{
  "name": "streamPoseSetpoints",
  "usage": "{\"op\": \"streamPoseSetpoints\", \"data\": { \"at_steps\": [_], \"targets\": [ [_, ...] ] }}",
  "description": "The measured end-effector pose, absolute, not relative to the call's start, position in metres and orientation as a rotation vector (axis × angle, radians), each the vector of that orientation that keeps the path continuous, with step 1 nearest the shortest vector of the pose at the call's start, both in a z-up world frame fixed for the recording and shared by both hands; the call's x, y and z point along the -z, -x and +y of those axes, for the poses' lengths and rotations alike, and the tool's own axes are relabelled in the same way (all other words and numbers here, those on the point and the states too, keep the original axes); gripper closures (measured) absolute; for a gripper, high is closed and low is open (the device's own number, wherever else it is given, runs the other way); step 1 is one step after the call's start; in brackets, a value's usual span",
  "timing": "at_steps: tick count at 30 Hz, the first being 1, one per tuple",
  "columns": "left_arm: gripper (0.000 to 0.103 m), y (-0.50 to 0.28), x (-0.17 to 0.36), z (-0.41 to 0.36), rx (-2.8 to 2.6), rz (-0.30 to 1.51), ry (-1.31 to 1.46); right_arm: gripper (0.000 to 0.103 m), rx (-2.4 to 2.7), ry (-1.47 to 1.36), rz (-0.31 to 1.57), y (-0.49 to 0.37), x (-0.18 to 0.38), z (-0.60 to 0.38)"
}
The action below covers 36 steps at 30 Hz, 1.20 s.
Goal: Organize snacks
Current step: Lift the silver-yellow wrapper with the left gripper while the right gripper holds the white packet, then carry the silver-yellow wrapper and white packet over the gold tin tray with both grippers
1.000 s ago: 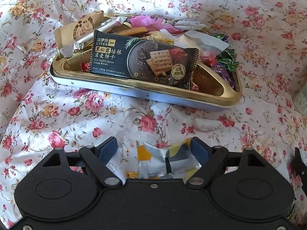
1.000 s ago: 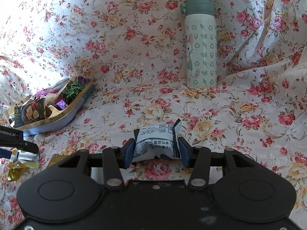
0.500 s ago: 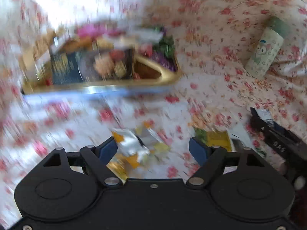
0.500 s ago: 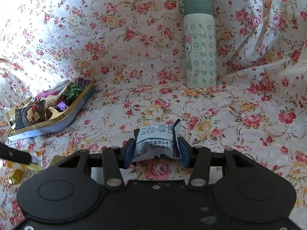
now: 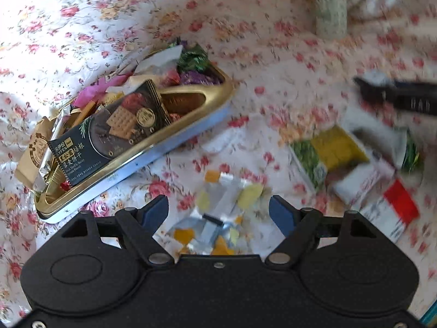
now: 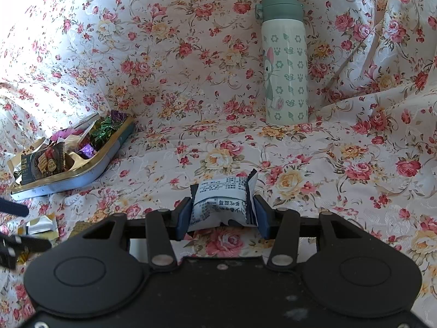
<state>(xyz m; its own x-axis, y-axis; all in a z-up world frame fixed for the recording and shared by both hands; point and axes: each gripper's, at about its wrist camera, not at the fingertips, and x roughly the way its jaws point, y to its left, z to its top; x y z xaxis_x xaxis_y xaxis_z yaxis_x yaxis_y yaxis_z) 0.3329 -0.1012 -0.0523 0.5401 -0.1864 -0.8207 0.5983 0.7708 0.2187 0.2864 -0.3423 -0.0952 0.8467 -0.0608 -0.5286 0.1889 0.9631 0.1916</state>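
Right wrist view: right gripper (image 6: 222, 216) clamped a white packet (image 6: 222, 205), right of the tray (image 6: 90, 172). Left gripper (image 5: 218, 213) gaped wide, empty, beside that tray (image 5: 169, 147).

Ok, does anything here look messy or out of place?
Yes. The tray is overfilled: a dark biscuit pack lies tilted on top and a tan packet hangs over its end. Loose snacks lie scattered on the cloth beside it.

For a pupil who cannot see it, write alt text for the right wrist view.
The right gripper is shut on a white snack packet above a floral cloth. A gold tray full of snacks lies at left, and a green-lidded bottle stands upright behind.
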Motion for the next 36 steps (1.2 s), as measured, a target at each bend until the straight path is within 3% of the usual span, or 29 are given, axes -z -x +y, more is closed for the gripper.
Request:
{"op": "streamPoseSetpoints", "data": {
  "at_steps": [3,7,8,18,27,36],
  "targets": [
    [0.027,-0.334,0.054,-0.099,0.483,0.898,-0.451,0.053,0.133,-0.244,0.546,-0.286,0.096,-0.342],
    [0.056,-0.343,0.054,-0.098,0.476,0.950,-0.319,0.053,0.132,-0.246,0.545,-0.286,0.096,-0.343],
    [0.059,-0.344,0.053,-0.099,0.471,0.963,-0.293,0.053,0.132,-0.247,0.545,-0.286,0.096,-0.343],
    [0.059,-0.303,0.029,-0.102,0.356,0.926,-0.192,0.053,0.123,-0.275,0.535,-0.284,0.096,-0.346],
    [0.059,-0.220,-0.005,-0.078,0.361,0.882,-0.137,0.053,0.124,-0.283,0.532,-0.283,0.096,-0.347],
    [0.059,-0.153,0.004,-0.052,0.321,0.947,-0.127,0.054,0.132,-0.267,0.536,-0.284,0.095,-0.346]
  ]
}}
